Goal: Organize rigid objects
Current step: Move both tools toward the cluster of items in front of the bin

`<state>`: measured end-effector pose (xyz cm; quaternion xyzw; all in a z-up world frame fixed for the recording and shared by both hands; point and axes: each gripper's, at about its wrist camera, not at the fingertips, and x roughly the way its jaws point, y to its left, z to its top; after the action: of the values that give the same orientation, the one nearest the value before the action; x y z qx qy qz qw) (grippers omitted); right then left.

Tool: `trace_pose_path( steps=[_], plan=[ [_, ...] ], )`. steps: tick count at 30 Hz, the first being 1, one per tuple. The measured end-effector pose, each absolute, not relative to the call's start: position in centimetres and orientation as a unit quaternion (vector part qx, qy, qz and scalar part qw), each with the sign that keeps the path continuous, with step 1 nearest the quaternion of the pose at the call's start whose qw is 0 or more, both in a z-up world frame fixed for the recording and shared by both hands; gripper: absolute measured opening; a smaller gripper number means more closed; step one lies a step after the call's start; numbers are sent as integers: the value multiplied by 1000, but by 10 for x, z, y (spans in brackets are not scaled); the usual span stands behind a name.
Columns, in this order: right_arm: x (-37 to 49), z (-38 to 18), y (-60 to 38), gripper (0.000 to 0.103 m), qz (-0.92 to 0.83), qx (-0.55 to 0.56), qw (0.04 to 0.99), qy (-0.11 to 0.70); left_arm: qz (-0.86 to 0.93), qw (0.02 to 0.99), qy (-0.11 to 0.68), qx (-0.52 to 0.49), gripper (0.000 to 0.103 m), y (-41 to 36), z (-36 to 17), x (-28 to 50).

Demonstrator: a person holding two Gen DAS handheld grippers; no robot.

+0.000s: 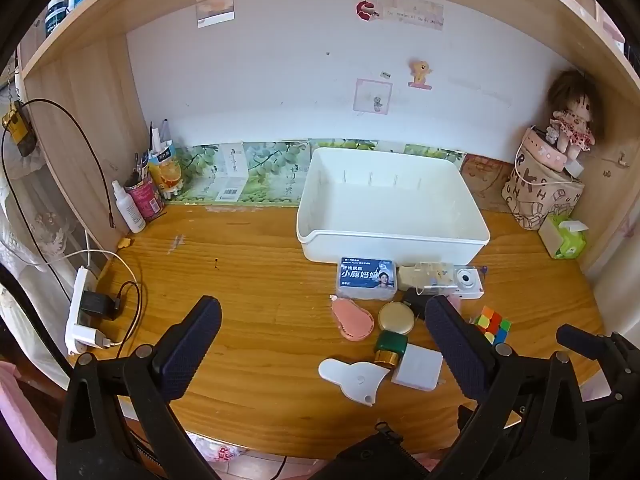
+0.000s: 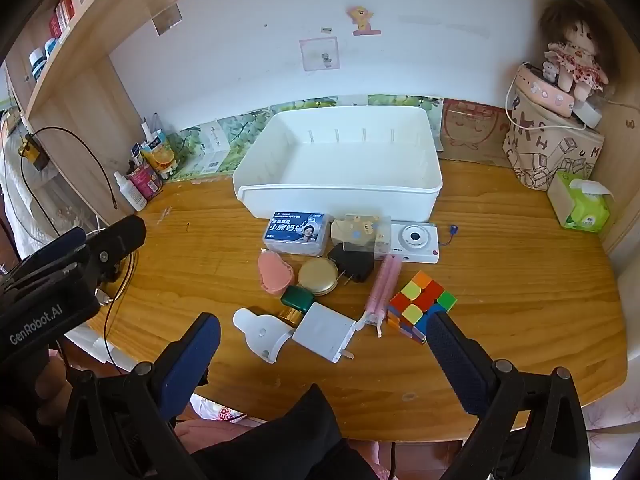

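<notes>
A white bin [image 1: 394,236] [image 2: 340,196] stands empty at the back of the wooden desk. In front of it lies a cluster: blue-labelled box [image 1: 366,276] [image 2: 298,232], white camera [image 1: 468,280] [image 2: 414,240], gold round compact [image 1: 396,317] [image 2: 318,276], pink pear-shaped case [image 1: 352,320] [image 2: 274,272], green bottle [image 1: 390,344] [image 2: 296,300], white charger [image 1: 416,366] [image 2: 324,332], colour cube [image 1: 494,324] [image 2: 420,300]. My left gripper [image 1: 322,312] hovers open above the desk's near edge. My right gripper [image 2: 324,328] also hangs open over the near items, holding nothing.
A power strip [image 1: 82,312] with cables lies at the left edge. Bottles and a pen cup [image 1: 140,196] stand back left. A patterned bag with a doll [image 2: 552,152] and a green tissue pack [image 2: 580,204] fill the back right. A black adapter [image 2: 354,266] and pink tool [image 2: 386,284] lie mid-cluster.
</notes>
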<state>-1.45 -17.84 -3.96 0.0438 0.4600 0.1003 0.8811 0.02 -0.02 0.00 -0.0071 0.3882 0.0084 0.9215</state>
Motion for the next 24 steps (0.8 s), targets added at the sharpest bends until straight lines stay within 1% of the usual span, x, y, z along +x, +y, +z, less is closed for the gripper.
trace_pose_path(
  steps=[7, 17, 24],
  plan=[
    [-16, -40, -174, 103, 100, 45, 880, 461, 8, 923, 383, -23, 102, 18, -3, -7],
    [-19, -41, -170, 103, 86, 47, 878, 468, -14, 918, 395, -18, 102, 15, -4, -1],
    [-21, -45, -164, 103, 68, 50, 871, 483, -42, 912, 407, -38, 102, 26, -10, 3]
  ],
)
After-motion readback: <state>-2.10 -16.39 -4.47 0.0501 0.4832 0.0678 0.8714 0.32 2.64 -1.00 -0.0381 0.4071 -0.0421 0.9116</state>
